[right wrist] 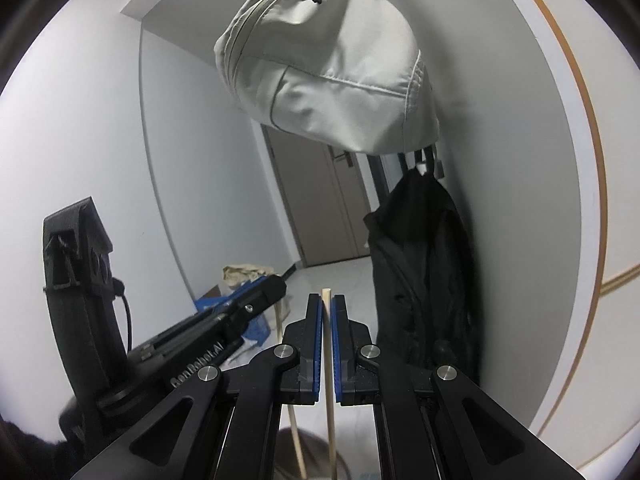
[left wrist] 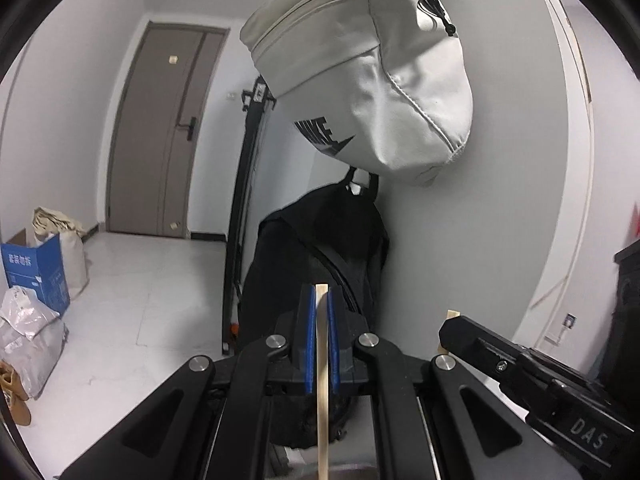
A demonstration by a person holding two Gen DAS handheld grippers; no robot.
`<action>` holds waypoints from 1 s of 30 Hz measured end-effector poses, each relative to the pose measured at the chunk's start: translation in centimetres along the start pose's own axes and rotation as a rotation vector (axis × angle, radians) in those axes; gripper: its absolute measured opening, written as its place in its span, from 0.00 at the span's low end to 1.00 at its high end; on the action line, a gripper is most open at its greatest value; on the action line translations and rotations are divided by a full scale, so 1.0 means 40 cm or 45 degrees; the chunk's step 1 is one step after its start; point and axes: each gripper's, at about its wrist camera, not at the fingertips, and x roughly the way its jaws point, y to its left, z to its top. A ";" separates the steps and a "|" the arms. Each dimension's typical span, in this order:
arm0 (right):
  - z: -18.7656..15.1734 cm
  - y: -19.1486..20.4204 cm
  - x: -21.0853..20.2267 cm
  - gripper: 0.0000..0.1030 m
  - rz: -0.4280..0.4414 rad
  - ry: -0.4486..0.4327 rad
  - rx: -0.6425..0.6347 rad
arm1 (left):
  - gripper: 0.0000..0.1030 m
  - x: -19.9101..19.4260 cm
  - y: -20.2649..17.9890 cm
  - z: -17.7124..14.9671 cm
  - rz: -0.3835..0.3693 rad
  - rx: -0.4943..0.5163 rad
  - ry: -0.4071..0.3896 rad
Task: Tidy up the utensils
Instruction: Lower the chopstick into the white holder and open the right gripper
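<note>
Below a pale bag hung on the wall, L gripper & R gripper each clamp one upright wooden chopstick btwn blue pads, side by side.

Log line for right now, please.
left gripper: shut on pale wooden chopstick | right gripper: shut on second wooden chopstick | both sticks upright

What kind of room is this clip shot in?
Likely a home entryway or hallway: a grey door, a pale bag and black coat hanging on the wall, a blue box on the tiled floor.
</note>
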 end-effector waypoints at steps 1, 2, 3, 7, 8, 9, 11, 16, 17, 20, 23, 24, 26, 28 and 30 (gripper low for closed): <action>-0.001 -0.002 -0.006 0.07 0.013 0.012 0.014 | 0.02 -0.006 0.005 0.004 -0.034 -0.019 0.016; -0.004 -0.005 -0.001 0.07 0.022 0.022 0.025 | 0.02 -0.008 0.012 0.004 -0.054 -0.039 0.050; -0.003 -0.007 -0.007 0.08 0.039 0.038 0.045 | 0.02 0.004 0.014 0.006 -0.065 -0.054 0.083; -0.003 -0.015 -0.027 0.40 0.064 0.088 0.116 | 0.22 -0.016 0.010 0.024 -0.057 -0.026 0.188; -0.002 -0.017 -0.038 0.42 0.077 0.090 0.139 | 0.29 -0.025 0.012 0.028 -0.058 -0.036 0.199; 0.000 -0.018 -0.050 0.44 0.081 0.087 0.154 | 0.45 -0.036 0.016 0.034 -0.050 -0.058 0.204; 0.006 -0.019 -0.074 0.52 0.067 0.079 0.171 | 0.56 -0.073 0.029 0.051 -0.028 -0.114 0.184; 0.015 -0.020 -0.149 0.67 0.042 0.058 0.224 | 0.57 -0.140 0.033 0.082 0.053 -0.169 0.152; 0.016 -0.016 -0.167 0.68 0.037 0.057 0.228 | 0.59 -0.129 0.044 0.081 0.065 -0.172 0.151; 0.020 -0.003 -0.205 0.75 0.024 0.054 0.231 | 0.72 -0.173 0.038 0.091 0.125 -0.198 0.128; 0.025 0.017 -0.242 0.80 0.029 0.055 0.235 | 0.72 -0.204 0.028 0.087 0.147 -0.210 0.108; 0.028 0.026 -0.250 0.83 0.029 0.054 0.232 | 0.73 -0.208 0.027 0.086 0.163 -0.212 0.101; 0.031 0.042 -0.269 0.86 0.031 0.053 0.224 | 0.73 -0.220 0.018 0.078 0.196 -0.211 0.096; 0.034 0.064 -0.295 0.90 0.038 0.052 0.210 | 0.73 -0.239 0.005 0.076 0.219 -0.204 0.101; 0.035 0.081 -0.315 0.95 0.045 0.051 0.203 | 0.76 -0.255 -0.009 0.069 0.243 -0.196 0.102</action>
